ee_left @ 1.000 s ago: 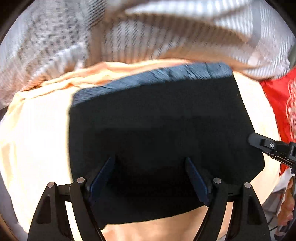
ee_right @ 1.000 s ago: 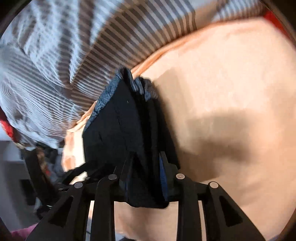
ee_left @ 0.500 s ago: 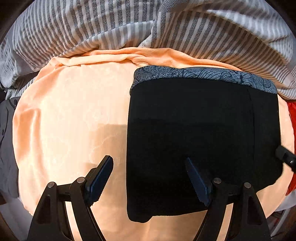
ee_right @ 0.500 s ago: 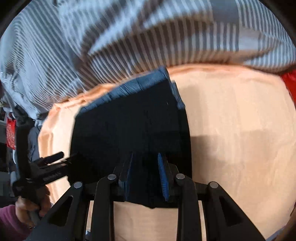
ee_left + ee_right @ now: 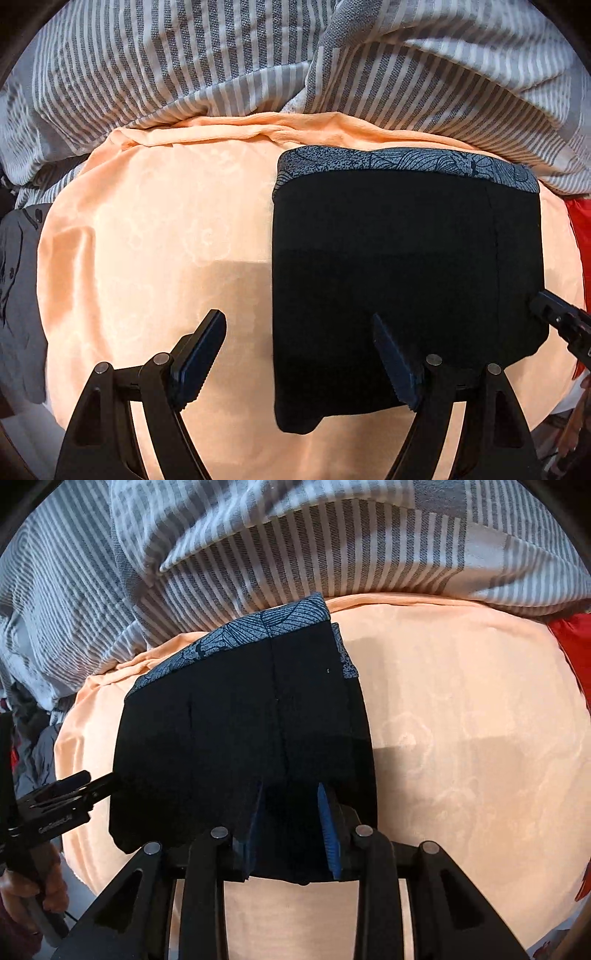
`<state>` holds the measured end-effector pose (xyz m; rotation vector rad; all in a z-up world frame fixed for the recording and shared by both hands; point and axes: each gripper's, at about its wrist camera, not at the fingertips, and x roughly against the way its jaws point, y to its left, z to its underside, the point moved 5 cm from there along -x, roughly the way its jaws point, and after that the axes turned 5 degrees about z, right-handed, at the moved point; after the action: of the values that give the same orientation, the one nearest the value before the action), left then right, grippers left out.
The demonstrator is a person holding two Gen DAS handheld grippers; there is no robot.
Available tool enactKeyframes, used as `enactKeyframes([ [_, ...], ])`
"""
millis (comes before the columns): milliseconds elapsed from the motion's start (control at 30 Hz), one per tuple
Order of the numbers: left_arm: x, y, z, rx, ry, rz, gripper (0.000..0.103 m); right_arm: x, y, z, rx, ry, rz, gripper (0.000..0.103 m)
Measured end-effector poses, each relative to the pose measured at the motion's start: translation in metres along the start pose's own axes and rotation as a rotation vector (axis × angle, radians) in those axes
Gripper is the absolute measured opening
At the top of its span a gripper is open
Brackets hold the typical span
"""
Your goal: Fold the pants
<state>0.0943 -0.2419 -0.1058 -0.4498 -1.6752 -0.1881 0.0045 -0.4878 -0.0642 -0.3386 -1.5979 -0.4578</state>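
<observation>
The scene is viewed by two fisheye cameras, each looking forward and downward along its own fingers from close above. From the left wrist, the left gripper point(image 5: 299, 356) is seen low in frame, with the folded pants point(image 5: 406, 280) to the right on the orange sheet point(image 5: 166, 229). From the right wrist, the right gripper point(image 5: 291, 827) is seen at the pants' near edge. The striped blanket point(image 5: 332, 554) (along the top) is shared by both views.
</observation>
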Motion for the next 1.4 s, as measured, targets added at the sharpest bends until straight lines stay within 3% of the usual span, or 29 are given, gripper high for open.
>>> enactKeyframes([
  [167,0.010,0.013,0.012,0.003,-0.004,0.021,0.081,-0.002,0.006,0.001,0.007,-0.010,0.054,0.036],
  [333,0.017,0.030,0.021,-0.024,-0.006,0.051,0.081,0.004,0.014,0.009,-0.023,0.008,0.108,0.046],
  [500,0.016,0.050,0.019,-0.022,0.000,0.192,0.081,0.024,0.020,0.028,-0.054,-0.030,0.068,0.061],
  [600,0.005,0.055,0.008,-0.006,0.029,0.273,0.081,0.030,0.005,0.028,-0.091,-0.076,0.049,0.074],
  [733,-0.021,0.053,-0.009,0.041,0.079,0.390,0.081,0.021,-0.031,0.015,-0.175,-0.057,-0.046,0.080],
  [867,-0.046,0.042,-0.020,0.080,0.118,0.435,0.081,0.000,-0.064,-0.006,-0.160,-0.005,-0.149,0.080],
  [933,-0.056,0.035,-0.023,0.092,0.130,0.438,0.081,-0.019,-0.072,-0.013,-0.158,0.054,-0.261,0.080],
  [1067,-0.074,0.023,-0.024,0.123,0.139,0.476,0.093,-0.052,-0.070,-0.020,-0.123,0.155,-0.426,0.081],
  [1200,-0.081,0.012,-0.025,0.171,0.132,0.511,0.093,-0.066,-0.063,-0.029,-0.125,0.184,-0.564,0.081],
  [1267,-0.078,0.006,-0.026,0.178,0.106,0.488,0.092,-0.071,-0.055,-0.031,-0.124,0.220,-0.610,0.074],
  [1400,-0.062,-0.001,-0.025,0.185,0.066,0.461,0.074,-0.065,-0.045,-0.031,-0.149,0.231,-0.611,0.047],
])
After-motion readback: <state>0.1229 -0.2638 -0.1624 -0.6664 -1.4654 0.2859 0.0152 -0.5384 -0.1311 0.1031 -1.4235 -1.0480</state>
